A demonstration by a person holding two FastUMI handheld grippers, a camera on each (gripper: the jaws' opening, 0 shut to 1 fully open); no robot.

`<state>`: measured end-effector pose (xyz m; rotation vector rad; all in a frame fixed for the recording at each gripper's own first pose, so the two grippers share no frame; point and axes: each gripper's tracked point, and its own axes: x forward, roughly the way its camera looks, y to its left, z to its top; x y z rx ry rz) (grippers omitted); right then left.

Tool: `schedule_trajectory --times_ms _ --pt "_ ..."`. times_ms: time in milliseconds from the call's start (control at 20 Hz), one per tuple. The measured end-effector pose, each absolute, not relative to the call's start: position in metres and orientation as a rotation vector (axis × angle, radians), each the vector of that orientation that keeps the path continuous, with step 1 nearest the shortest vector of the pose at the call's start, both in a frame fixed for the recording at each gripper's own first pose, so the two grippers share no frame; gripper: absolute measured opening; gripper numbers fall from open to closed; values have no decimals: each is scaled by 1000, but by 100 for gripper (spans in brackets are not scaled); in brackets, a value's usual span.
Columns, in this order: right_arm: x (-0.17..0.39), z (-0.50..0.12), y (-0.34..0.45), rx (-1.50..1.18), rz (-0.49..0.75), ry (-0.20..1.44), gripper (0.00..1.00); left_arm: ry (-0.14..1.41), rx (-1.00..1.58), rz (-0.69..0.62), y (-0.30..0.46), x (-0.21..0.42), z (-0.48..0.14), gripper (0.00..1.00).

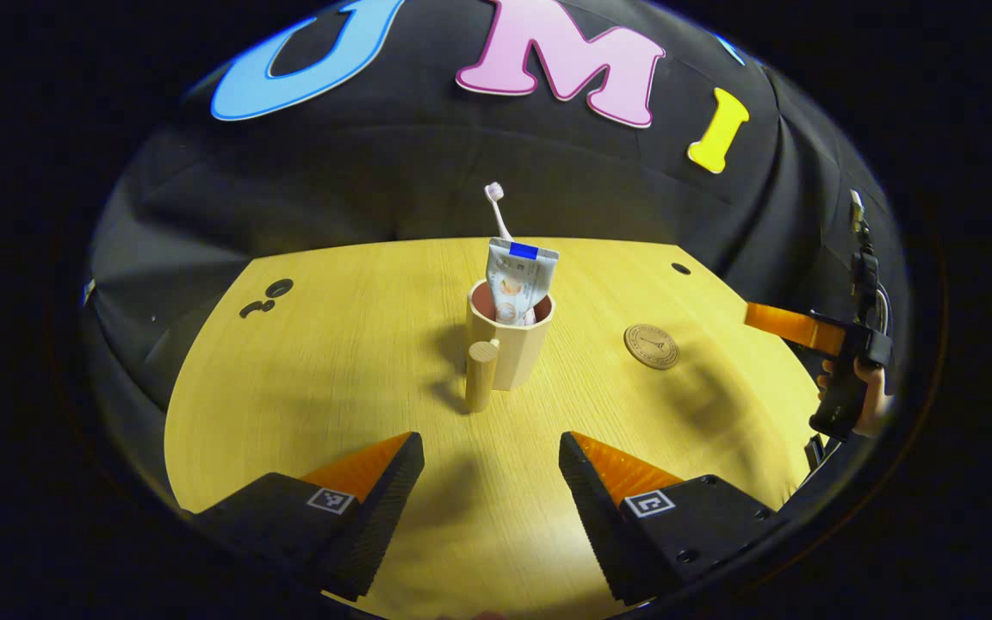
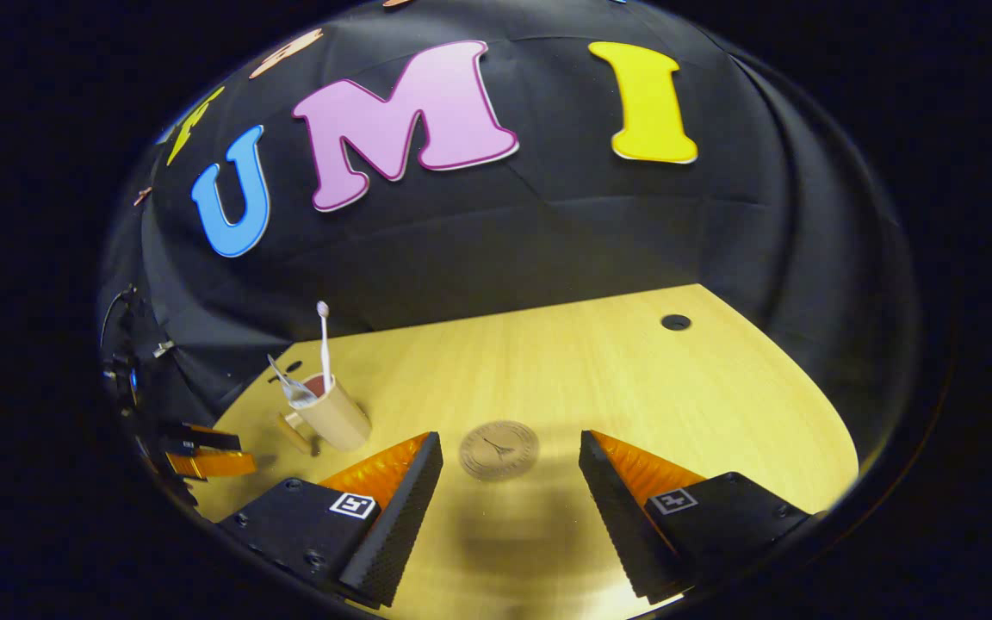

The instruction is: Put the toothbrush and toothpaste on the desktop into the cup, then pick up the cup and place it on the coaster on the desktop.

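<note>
left gripper (image 1: 490, 465): bottom of the left gripper view, fingers spread wide, nothing between them, lined up toward the cup's handle; judged ready for the pick-up.
right gripper (image 2: 509, 465): bottom of the right gripper view, released, empty, above the desk with the coaster seen between the finger tips; also at the right edge of the left gripper view, held by a hand (image 1: 871, 396).
desk (image 1: 358, 344): bare yellow wood.
cup (image 1: 509, 331): centre of the left gripper view, upright on the desk, handle turned toward the camera, so easy to reach.
toothpaste (image 1: 517, 280): already in the cup, upper half sticking out, leaning.
toothbrush (image 1: 496, 207): in the cup behind the tube, head up.
coaster (image 1: 651, 346): right of centre, flat, apart from the cup, nothing on it.
progress: filling looks done; the move to the coaster is left.
hidden: lower parts of brush and tube inside the cup; coaster print too small to read.
cut off: gripper bodies at the frame bottom.
</note>
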<state>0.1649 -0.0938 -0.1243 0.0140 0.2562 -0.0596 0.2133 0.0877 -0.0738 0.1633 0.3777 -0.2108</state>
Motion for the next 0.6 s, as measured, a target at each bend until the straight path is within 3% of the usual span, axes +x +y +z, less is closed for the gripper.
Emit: schedule_trajectory --times_ms 600 --pt "44 -170 -191 94 -321 381 98 598 419 -276 81 291 -89 98"
